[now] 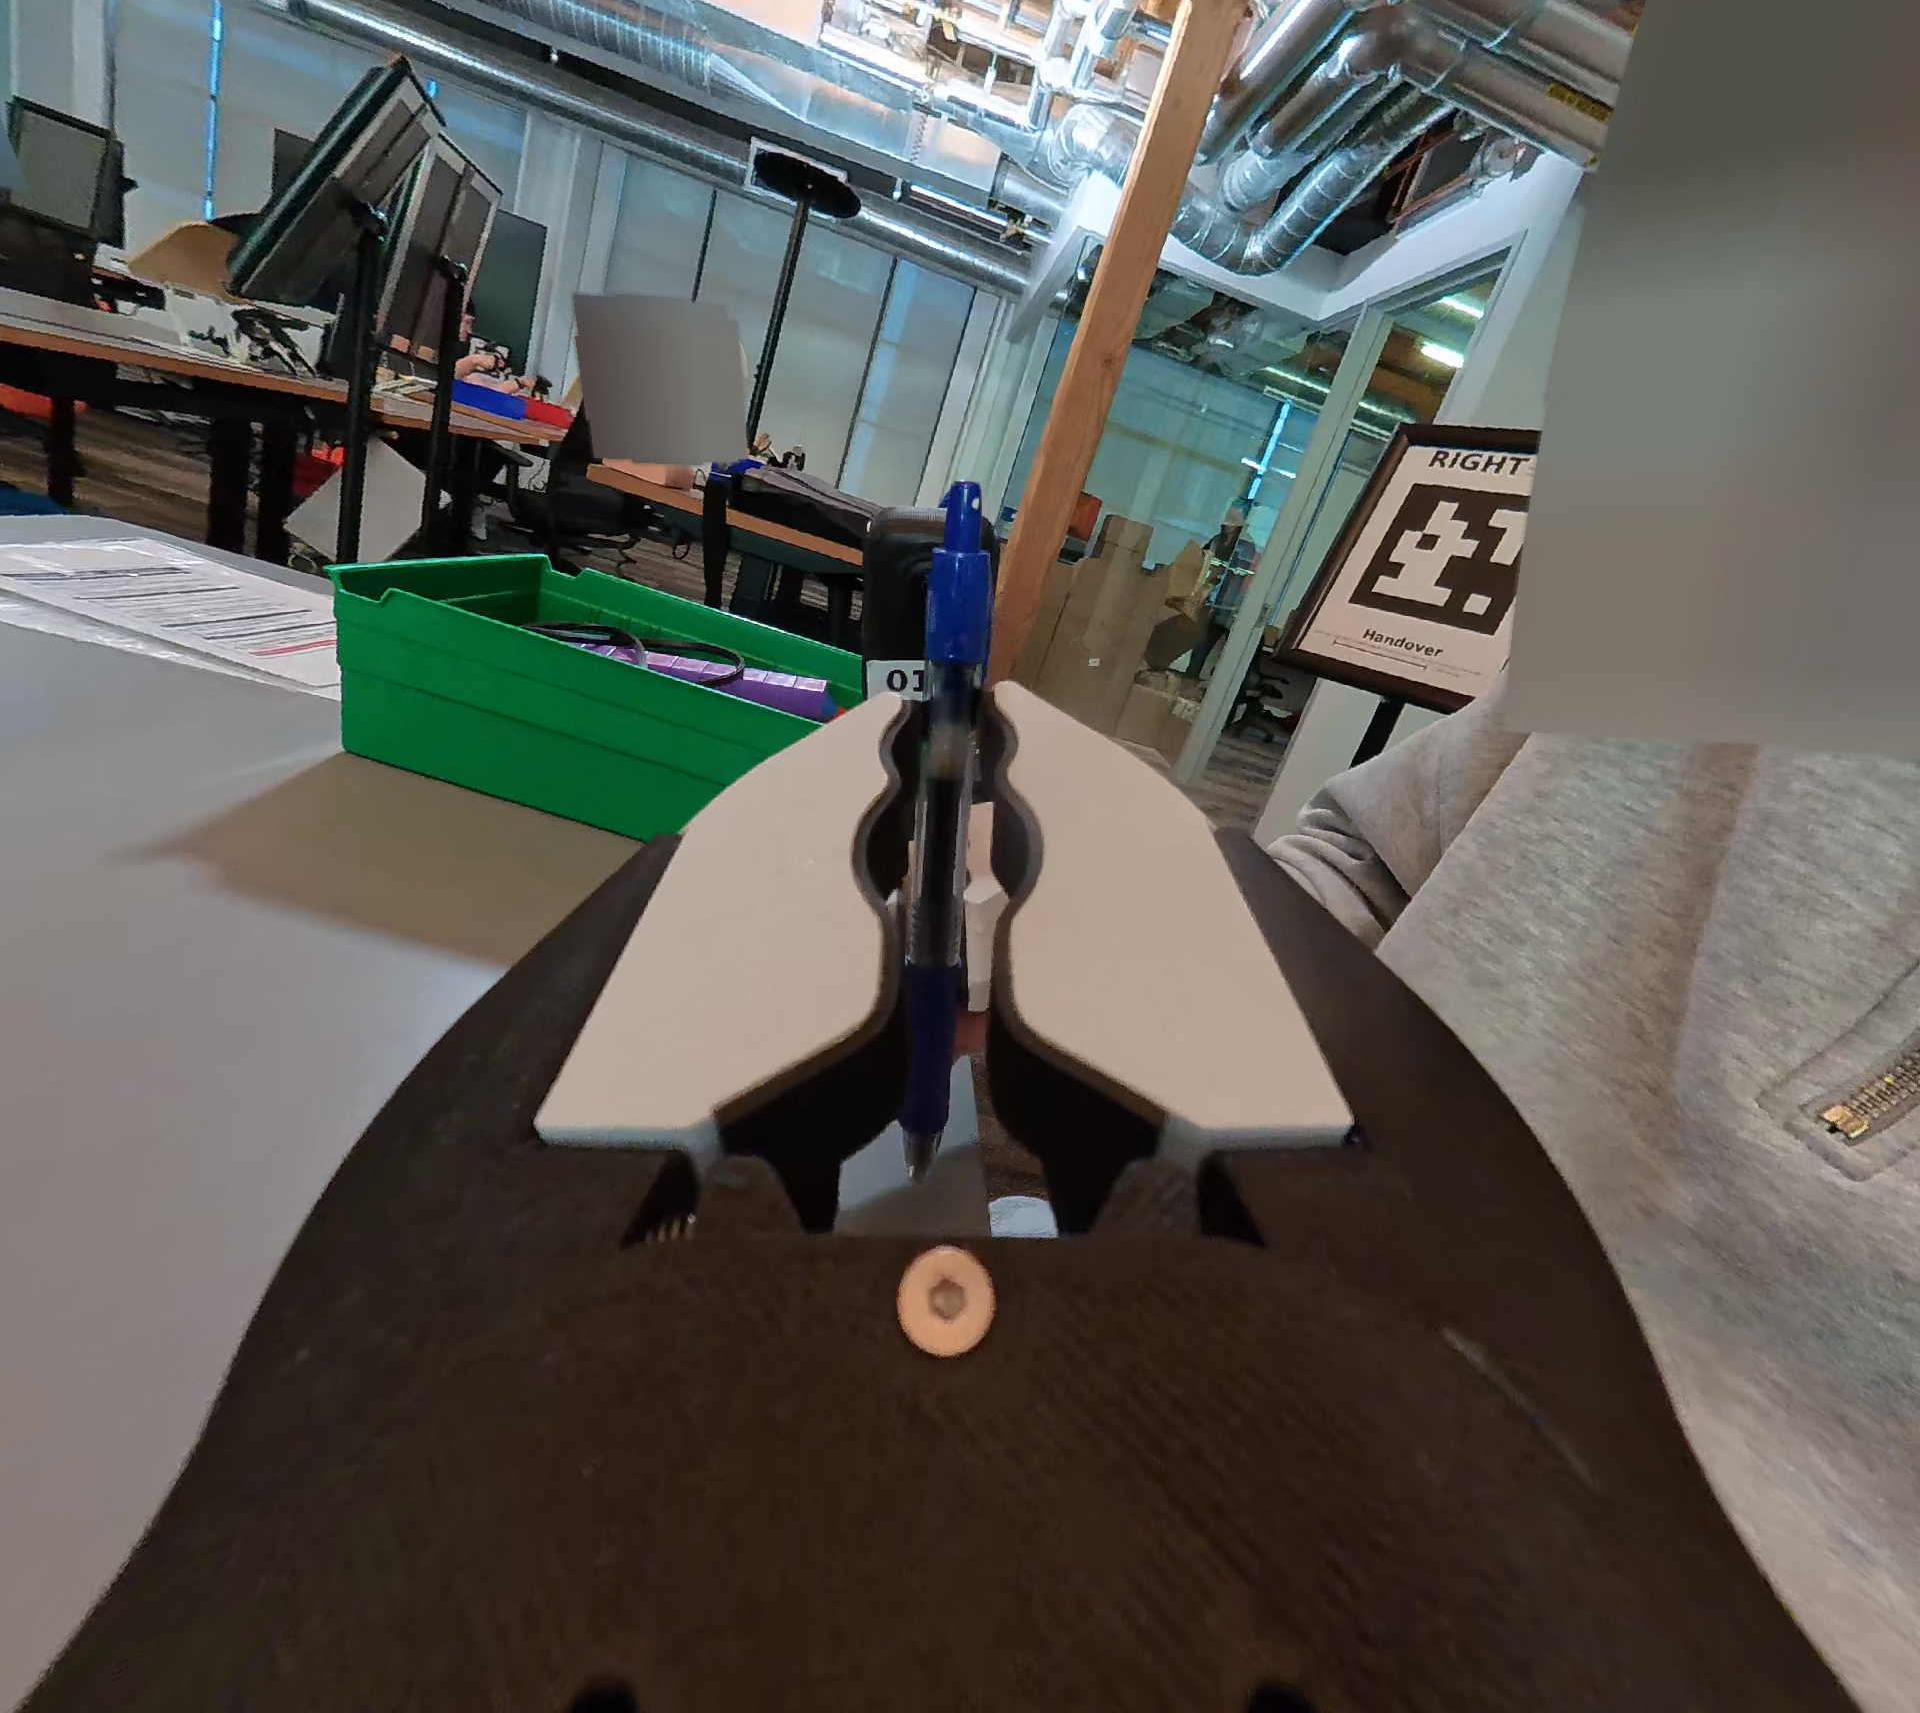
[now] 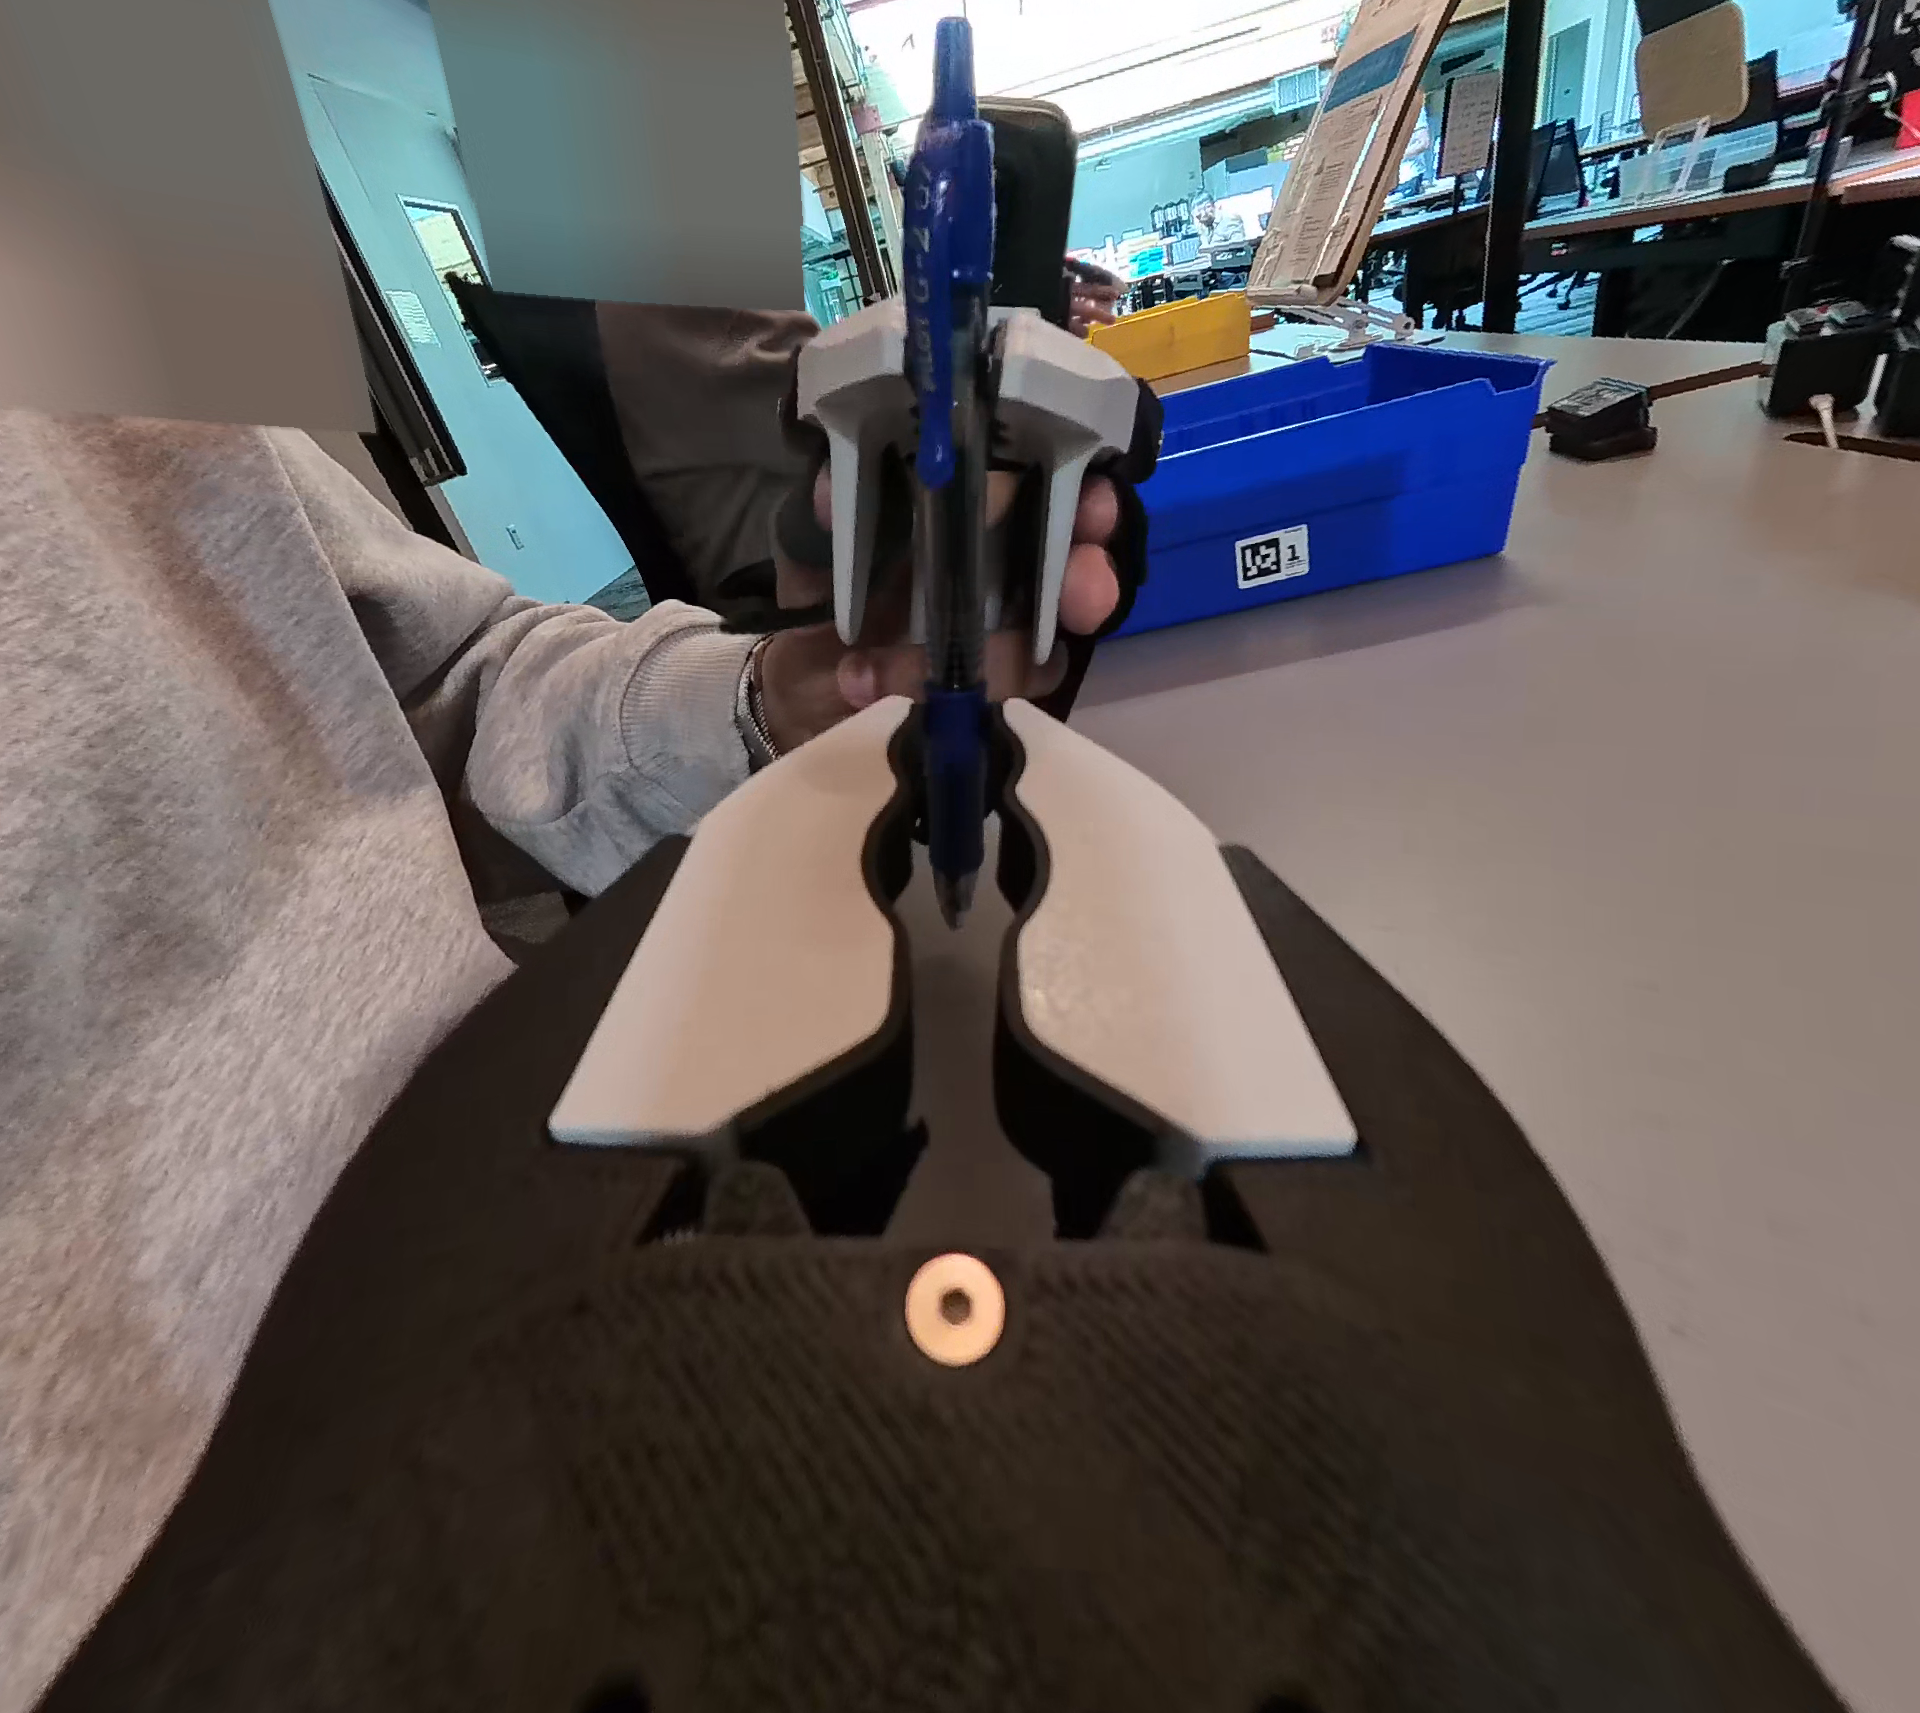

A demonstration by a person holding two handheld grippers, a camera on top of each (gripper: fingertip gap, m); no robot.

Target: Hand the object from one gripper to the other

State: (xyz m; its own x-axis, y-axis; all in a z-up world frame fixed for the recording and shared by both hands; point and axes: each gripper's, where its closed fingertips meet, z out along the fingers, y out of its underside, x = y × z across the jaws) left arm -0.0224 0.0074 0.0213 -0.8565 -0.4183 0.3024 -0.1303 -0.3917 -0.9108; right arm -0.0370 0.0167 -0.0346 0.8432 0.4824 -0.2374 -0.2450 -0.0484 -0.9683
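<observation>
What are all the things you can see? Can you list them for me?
pen: one, blue, upright between the two grippers.
green bin: one, on the table, with purple pieces and a black cable inside.
blue bin: one, on the table.
yellow bin: one, behind the blue bin.
paper sheet: one, white, flat on the table.
sign board: one, black and white, standing at the right.
table: one, grey.
sleeve: one, grey.
hand: one, holding the left gripper.
left gripper: one, grey jaws shut on the pen's middle.
right gripper: one, white jaws around the pen's lower grip.
</observation>
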